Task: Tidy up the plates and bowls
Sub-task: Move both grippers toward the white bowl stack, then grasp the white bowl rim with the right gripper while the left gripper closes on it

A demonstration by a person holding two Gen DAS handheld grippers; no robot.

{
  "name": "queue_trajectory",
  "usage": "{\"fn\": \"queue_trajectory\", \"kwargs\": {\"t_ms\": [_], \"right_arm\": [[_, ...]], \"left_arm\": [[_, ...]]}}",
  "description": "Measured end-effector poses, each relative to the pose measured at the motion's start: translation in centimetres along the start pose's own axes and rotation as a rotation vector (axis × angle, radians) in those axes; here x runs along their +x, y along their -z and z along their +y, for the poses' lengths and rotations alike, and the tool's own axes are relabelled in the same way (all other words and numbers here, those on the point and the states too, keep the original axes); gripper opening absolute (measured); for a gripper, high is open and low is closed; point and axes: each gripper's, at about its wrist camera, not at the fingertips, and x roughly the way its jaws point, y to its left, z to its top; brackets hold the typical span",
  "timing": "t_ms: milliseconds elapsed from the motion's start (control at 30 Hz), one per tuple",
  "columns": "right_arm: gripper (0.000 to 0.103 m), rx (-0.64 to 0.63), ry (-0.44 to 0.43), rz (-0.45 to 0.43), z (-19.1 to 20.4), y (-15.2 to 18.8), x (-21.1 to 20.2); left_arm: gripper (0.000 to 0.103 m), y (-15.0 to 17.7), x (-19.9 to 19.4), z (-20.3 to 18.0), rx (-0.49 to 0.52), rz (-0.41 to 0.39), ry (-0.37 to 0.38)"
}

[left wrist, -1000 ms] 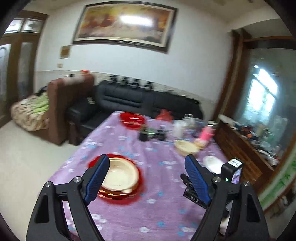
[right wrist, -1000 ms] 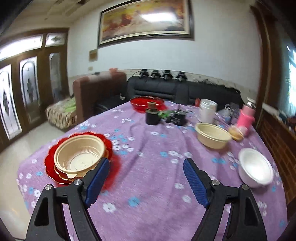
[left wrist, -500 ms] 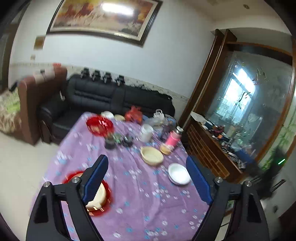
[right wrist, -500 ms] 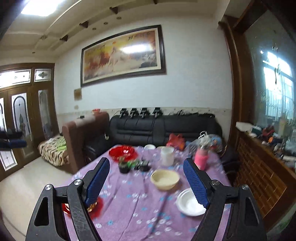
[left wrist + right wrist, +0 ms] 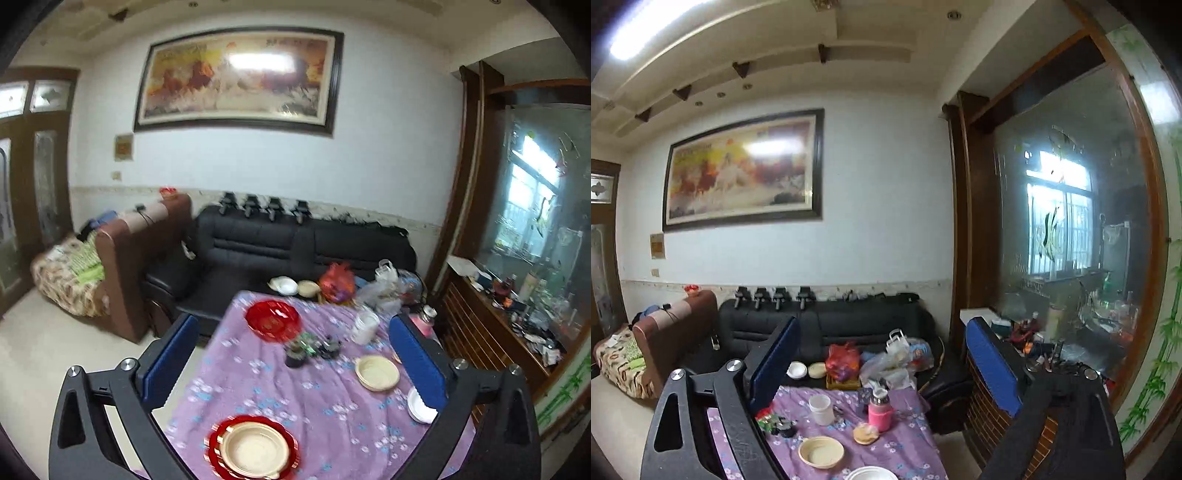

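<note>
Both grippers, left gripper [image 5: 293, 363] and right gripper [image 5: 882, 362], are seen opening with nothing between the jaws. Beige bowl [image 5: 376, 372] at 3 o'clock could be knocked off the table [image 5: 280, 398] if approached from such height.

No lettering, label, brand or number is legible anywhere here.

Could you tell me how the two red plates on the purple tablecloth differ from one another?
The near red plate carries a cream bowl; the far red plate holds no bowl. The near red plate lies at the table's close end, the far red plate near the sofa end, beside a dark cup. Both are red, round and flat on the cloth.
</note>
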Motion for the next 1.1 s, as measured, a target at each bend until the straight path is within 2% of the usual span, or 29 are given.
{"fn": "queue_trajectory", "kwargs": {"t_ms": [67, 167, 233, 267, 333, 400, 467, 533, 567, 600, 667, 767, 833, 867, 1100], "right_arm": [[0.094, -0.022, -0.031, 0.073, -0.4, 3.4, 3.1], [0.094, -0.056, -0.05, 0.235, -1.4, 10.9, 9.4], [0.093, -0.032, -0.071, 0.399, -3.0, 18.1, 14.2], [0.089, -0.008, -0.072, 0.473, -4.0, 21.5, 16.5], [0.069, 0.11, -0.081, 0.634, -6.9, 29.1, 21.0], [0.048, 0.263, -0.105, 0.742, -9.5, 34.6, 23.9], [0.045, 0.409, -0.127, 0.815, -12.0, 39.7, 26.1], [0.045, 0.468, -0.124, 0.862, -13.3, 43.4, 27.6], [0.045, 0.48, -0.126, 0.871, -13.5, 44.4, 28.0], [0.045, 0.487, -0.127, 0.876, -13.5, 45.1, 28.4], [0.045, 0.507, -0.129, 0.876, -13.7, 46.2, 28.5], [0.042, 0.523, -0.142, 0.869, -13.9, 46.9, 29.5], [0.022, 0.539, -0.182, 0.86, -14.0, 47.4, 30.0], [0.009, 0.542, -0.199, 0.855, -13.8, 47.5, 30.5], [0.006, 0.386, -0.231, 0.759, -10.2, 43.9, 28.8]], "left_arm": [[0.103, 2.8, 2.2, -0.6, 0.006, 0.043, 0.018], [0.103, 7.9, 5.4, -2.0, 0.033, 0.108, 0.058], [0.103, 11.0, 7.3, -3.0, 0.04, 0.148, 0.09], [0.103, 13.1, 8.7, -3.6, 0.031, 0.177, 0.123], [0.103, 15.8, 10.5, -4.2, 0.012, 0.221, 0.172], [0.103, 18.5, 13.3, -5.2, -0.011, 0.27, 0.216], [0.101, 20.5, 16.2, -6.5, -0.003, 0.32, 0.219], [0.088, 22.5, 18.9, -8.1, 0.021, 0.369, 0.209], [0.075, 23.4, 20.1, -8.8, 0.03, 0.4, 0.213], [0.066, 24.4, 21.3, -9.6, 0.031, 0.439, 0.232], [0.064, 26.1, 23.6, -10.6, 0.007, 0.518, 0.268], [0.064, 27.8, 25.2, -11.3, 0.0, 0.567, 0.261], [0.064, 28.5, 25.8, -11.4, -0.007, 0.583, 0.257], [0.064, 28.7, 25.9, -11.4, -0.014, 0.588, 0.259], [0.064, 29.5, 26.2, -10.2, -0.042, 0.602, 0.261]]}}
